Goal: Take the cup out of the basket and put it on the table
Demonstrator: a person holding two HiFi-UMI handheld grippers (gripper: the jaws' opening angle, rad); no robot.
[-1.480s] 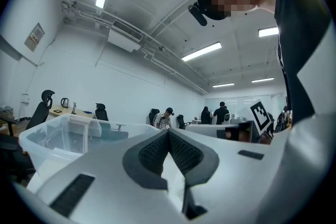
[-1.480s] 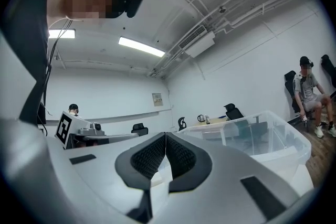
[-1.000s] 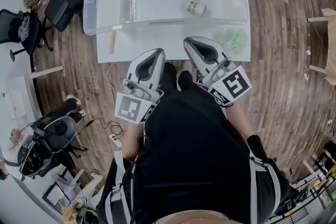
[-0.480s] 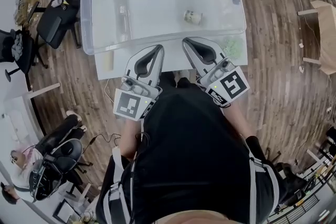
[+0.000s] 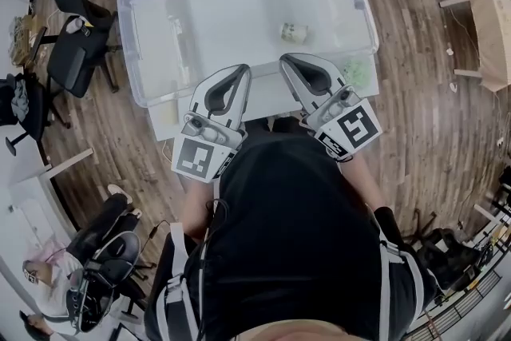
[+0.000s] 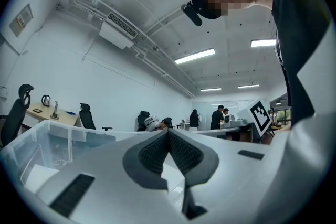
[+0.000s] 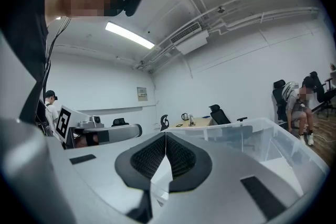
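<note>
A large clear plastic basket stands on the white table. Inside it, toward the right, a small pale cup with a greenish label lies on its side. A see-through cup-like thing lies at the basket's left. My left gripper and right gripper hover side by side just before the basket's near wall, both shut with nothing between the pads. In the left gripper view the left gripper points over the basket's rim, and the right gripper does the same in its own view.
A pale green clump lies on the table by the basket's right corner, and a light wooden block lies at the table's left edge. Black office chairs stand to the left. A wooden piece of furniture stands on the right.
The view has shifted so the basket sits lower and nearer. Both grippers now reach up to the basket's near wall. Their jaws stay shut.
</note>
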